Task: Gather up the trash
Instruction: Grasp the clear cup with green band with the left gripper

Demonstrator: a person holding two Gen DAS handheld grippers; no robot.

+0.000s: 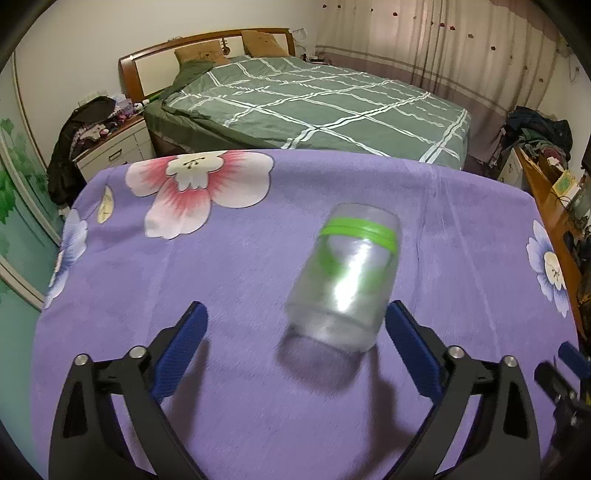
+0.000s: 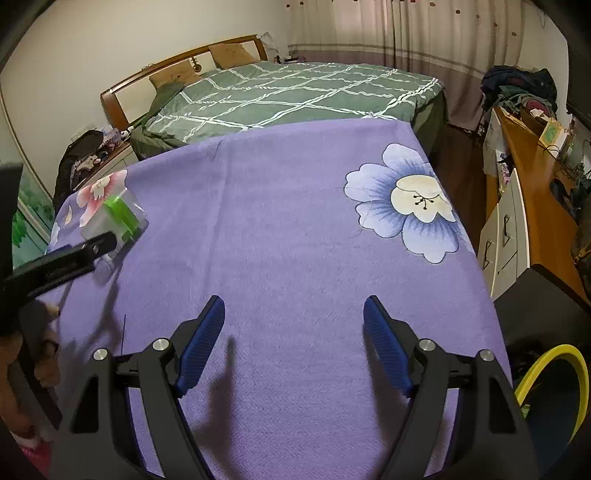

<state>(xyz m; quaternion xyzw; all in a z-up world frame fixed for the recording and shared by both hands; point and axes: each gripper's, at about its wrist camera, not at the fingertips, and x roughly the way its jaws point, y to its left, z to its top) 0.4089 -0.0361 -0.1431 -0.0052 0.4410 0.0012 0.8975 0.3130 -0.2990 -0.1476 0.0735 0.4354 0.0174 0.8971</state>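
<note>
A clear plastic jar (image 1: 345, 280) with a green band lies on its side on the purple flowered cloth (image 1: 240, 258), just ahead of the left claw (image 1: 295, 325) and nearer its right-hand finger (the jar looks blurred). That claw gapes wide, gripping nothing. The right claw (image 2: 293, 317) hangs well apart, half-spread and empty.

Indoor light, moderately bright and even, apparently from overhead behind the cameras: soft finger shadows fall forward on the purple cloth (image 1: 258, 258) in both views. The clear jar (image 1: 343, 280) in the left wrist view is motion-blurred with a white glare streak; the rest stays fairly sharp. Strong fisheye bending and dark vignetted corners, with the curtain (image 2: 424, 33) looking slightly washed out.
</note>
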